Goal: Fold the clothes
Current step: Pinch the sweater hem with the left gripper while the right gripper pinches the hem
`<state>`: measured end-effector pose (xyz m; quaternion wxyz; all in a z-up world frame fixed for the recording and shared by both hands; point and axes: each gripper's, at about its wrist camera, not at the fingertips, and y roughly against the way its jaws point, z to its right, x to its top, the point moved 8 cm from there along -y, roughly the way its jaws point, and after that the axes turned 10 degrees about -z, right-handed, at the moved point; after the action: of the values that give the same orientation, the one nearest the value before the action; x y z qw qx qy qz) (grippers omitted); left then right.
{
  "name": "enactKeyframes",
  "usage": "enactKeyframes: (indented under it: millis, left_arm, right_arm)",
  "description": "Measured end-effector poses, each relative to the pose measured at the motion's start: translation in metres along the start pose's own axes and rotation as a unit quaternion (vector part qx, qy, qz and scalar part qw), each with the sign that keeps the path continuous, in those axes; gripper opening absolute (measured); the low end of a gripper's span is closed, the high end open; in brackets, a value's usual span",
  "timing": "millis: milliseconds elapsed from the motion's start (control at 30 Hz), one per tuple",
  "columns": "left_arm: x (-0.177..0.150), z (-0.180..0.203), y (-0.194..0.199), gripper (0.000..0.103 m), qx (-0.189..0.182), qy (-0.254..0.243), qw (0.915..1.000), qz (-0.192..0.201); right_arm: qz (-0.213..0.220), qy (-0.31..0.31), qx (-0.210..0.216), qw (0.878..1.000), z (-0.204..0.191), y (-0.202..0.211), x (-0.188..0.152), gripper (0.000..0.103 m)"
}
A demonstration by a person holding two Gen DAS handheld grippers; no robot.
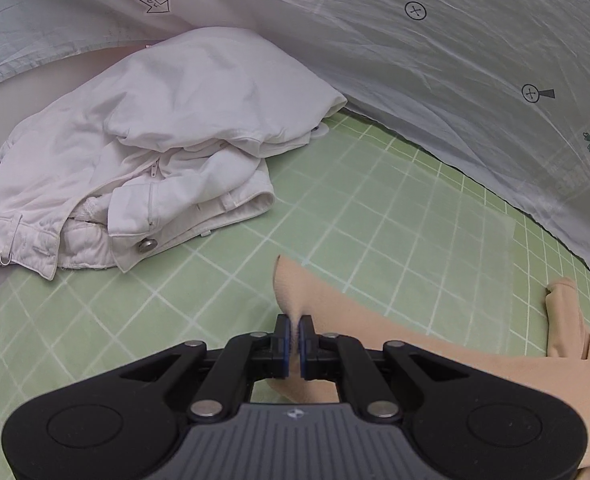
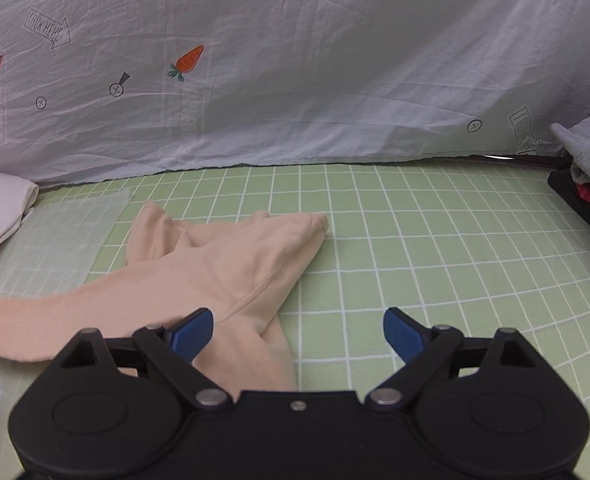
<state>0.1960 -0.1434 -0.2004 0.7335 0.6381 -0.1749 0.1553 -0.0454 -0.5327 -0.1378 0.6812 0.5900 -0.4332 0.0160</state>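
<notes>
The peach stretchy knit garment (image 2: 231,264) lies rumpled on the green grid-checked surface (image 2: 415,240), right of the white folded trousers (image 1: 135,160). Left gripper (image 1: 294,330) fingers pinch its edge; right gripper (image 2: 298,332) fingers are spread. The thin fabric could slip free or bunch if pulled one-sided.

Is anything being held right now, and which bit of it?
The left tool pinches the peach garment at a raised fold near its edge. The right tool is open, holding nothing.

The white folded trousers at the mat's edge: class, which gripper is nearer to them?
Left. The left gripper, shut on the beige garment, has the white trousers just ahead; from the open right gripper they lie far left.
</notes>
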Motion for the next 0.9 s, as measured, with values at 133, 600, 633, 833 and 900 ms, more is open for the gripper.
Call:
enactKeyframes:
  millis: [133,600,633,833,900]
  left_arm:
    - [-0.001,-0.001,-0.004,0.006,0.001,0.000,1.0000,-0.004]
    - [-0.003,-0.002,0.005,0.006,-0.002,0.003,1.0000,0.001]
    - [-0.002,-0.001,0.010,0.006,-0.005,0.002,1.0000,0.006]
    - [0.007,0.003,0.039,0.006,-0.019,-0.003,0.9991,0.038]
    - [0.010,0.005,0.048,0.006,-0.024,-0.005,0.9985,0.049]
  right_arm:
    - [0.002,-0.019,0.010,1.000,0.005,-0.014,0.020,0.092]
    - [-0.057,-0.033,0.063,0.996,-0.008,-0.120,0.060,0.015]
    - [-0.050,-0.032,0.066,0.996,-0.007,-0.117,0.062,0.007]
    - [0.016,-0.024,0.081,0.996,0.000,-0.087,0.081,0.006]
    - [0.036,-0.016,0.084,0.996,0.001,-0.076,0.088,0.006]
